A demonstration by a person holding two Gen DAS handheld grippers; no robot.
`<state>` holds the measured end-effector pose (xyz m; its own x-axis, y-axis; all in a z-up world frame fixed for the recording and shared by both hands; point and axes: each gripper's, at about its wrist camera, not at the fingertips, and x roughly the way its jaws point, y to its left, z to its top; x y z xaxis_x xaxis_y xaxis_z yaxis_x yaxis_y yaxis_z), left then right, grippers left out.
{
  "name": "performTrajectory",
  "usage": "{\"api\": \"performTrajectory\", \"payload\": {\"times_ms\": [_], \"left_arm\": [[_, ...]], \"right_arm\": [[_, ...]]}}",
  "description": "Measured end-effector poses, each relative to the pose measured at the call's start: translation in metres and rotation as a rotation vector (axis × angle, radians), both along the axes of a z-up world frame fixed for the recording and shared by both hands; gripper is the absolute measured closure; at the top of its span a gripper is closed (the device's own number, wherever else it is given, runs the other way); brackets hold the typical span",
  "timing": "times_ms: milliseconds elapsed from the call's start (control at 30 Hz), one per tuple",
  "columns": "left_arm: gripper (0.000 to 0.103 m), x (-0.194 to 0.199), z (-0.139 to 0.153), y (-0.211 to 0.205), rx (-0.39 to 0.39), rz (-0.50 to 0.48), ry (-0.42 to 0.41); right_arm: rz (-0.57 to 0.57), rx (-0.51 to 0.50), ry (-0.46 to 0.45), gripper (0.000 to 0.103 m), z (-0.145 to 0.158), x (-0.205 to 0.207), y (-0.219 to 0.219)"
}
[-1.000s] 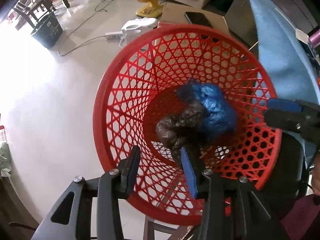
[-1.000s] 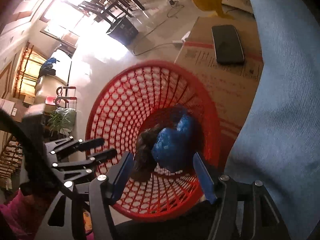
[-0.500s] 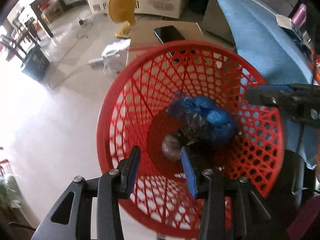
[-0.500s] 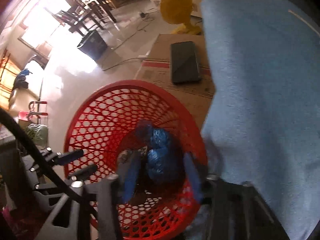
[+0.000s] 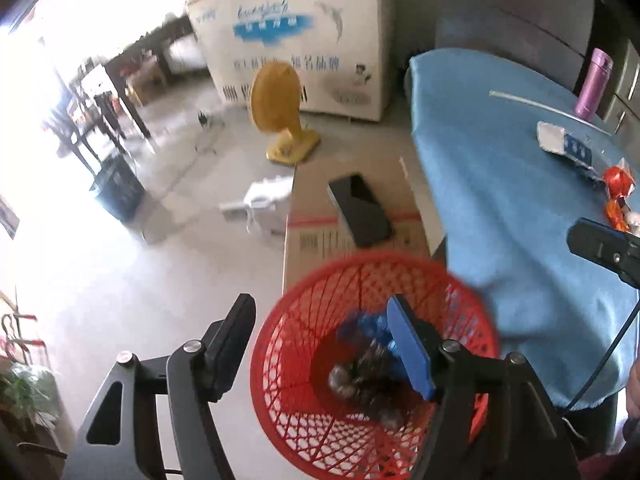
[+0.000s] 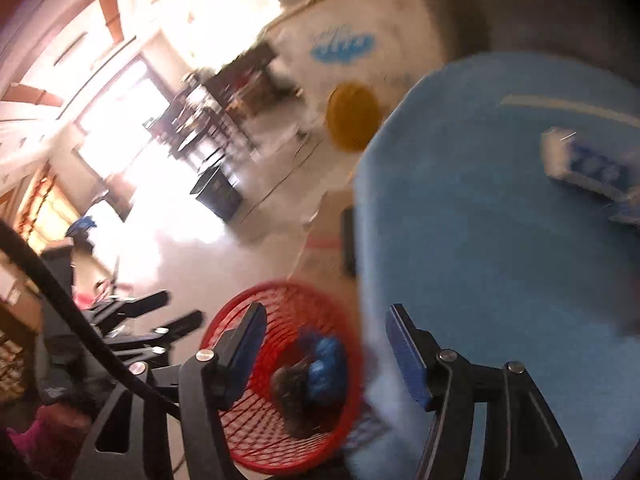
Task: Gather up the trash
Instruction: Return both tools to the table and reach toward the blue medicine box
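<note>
Trash sits low in the red mesh basket point(image 5: 280, 364): a crumpled blue bag point(image 5: 366, 328) and a dark bag point(image 5: 360, 380), partly hidden behind the left gripper point(image 5: 326, 344), whose fingers are spread and empty. The basket's rim nearly meets the blue tablecloth point(image 5: 500, 208). Motion blur smears the right wrist view; the right gripper point(image 6: 324, 352) likewise gapes, holding nothing.

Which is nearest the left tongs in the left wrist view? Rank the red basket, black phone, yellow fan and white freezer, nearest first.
1. Red basket: right under the left tongs, beside the blue table.
2. Black phone: on the cardboard box beyond the basket.
3. Yellow fan: on the floor behind the box.
4. White freezer: at the back.
</note>
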<state>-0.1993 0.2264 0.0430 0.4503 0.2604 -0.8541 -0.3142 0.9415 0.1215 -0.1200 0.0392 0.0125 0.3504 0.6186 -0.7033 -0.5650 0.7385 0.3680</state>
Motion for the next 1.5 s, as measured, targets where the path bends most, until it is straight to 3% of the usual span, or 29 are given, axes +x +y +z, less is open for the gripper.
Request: {"api": "performTrajectory", "payload": {"times_ms": [167,433,633,767,1000,1100,1200,1400,1500], "left_arm": [[0.033,0.02,0.029,-0.05,0.093,-0.101,-0.052],[0.033,0.054,0.043,-0.13,0.146,-0.271,-0.088],[0.033,0.068,0.049,-0.18,0.162,-0.375,-0.094],[0.033,0.086,0.041,-0.2,0.111,-0.428,-0.072],[0.033,0.124,0.012,-0.233,-0.091,-0.498,0.024],[0.033,0.144,0.003,-0.245,-0.156,-0.517,0.048],[0.033,0.162,-0.003,-0.251,-0.176,-0.522,0.053],[0.033,0.207,-0.003,-0.234,-0.109,-0.52,0.025],[0.033,0.227,0.001,-0.226,-0.09,-0.558,0.001]], "right_arm": [[-0.133,0.01,-0.047,0.037,0.021,0.0,-0.056],[-0.365,0.046,-0.073,0.037,0.046,-0.002,-0.166],[-0.489,0.03,-0.091,0.037,0.047,-0.002,-0.229],[-0.569,0.028,-0.079,0.037,0.038,0.004,-0.259],[-0.757,0.021,0.036,0.037,-0.006,0.016,-0.333],[-0.773,0.066,0.102,0.037,-0.02,0.025,-0.344],[-0.729,0.075,0.102,0.037,-0.022,0.035,-0.334],[-0.667,0.045,0.076,0.037,-0.022,0.074,-0.309],[-0.662,0.08,0.09,0.037,-0.024,0.088,-0.306]]}}
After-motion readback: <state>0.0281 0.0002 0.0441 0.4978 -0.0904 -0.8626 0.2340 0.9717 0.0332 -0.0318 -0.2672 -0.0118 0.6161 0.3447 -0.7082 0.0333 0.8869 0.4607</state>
